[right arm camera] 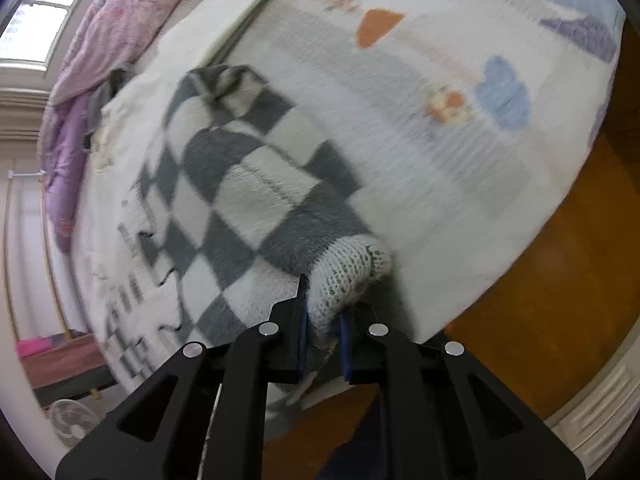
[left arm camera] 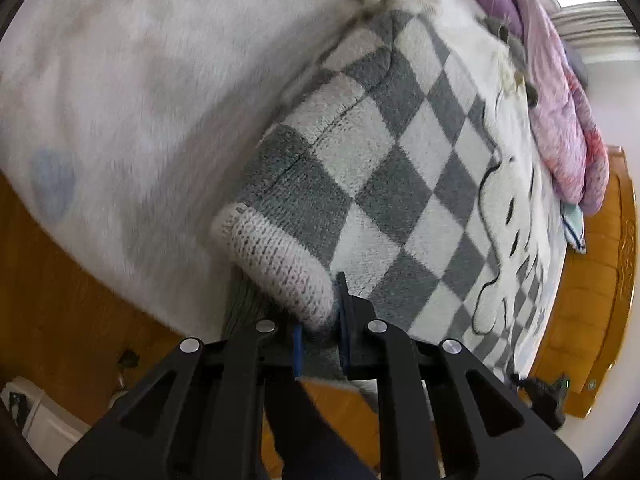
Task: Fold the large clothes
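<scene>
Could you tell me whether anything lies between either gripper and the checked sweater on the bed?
Nothing visible does. The left gripper is shut on one ribbed cuff of the sweater, and the right gripper is shut on the other cuff. The sweater lies on the bed sheet.

Sweater [left arm camera: 384, 168] flat on bed [left arm camera: 140, 80], quilt [left arm camera: 560, 112] behind.

Wooden floor [right arm camera: 560, 280], bright window [right arm camera: 32, 28], bed [left arm camera: 120, 80].
</scene>
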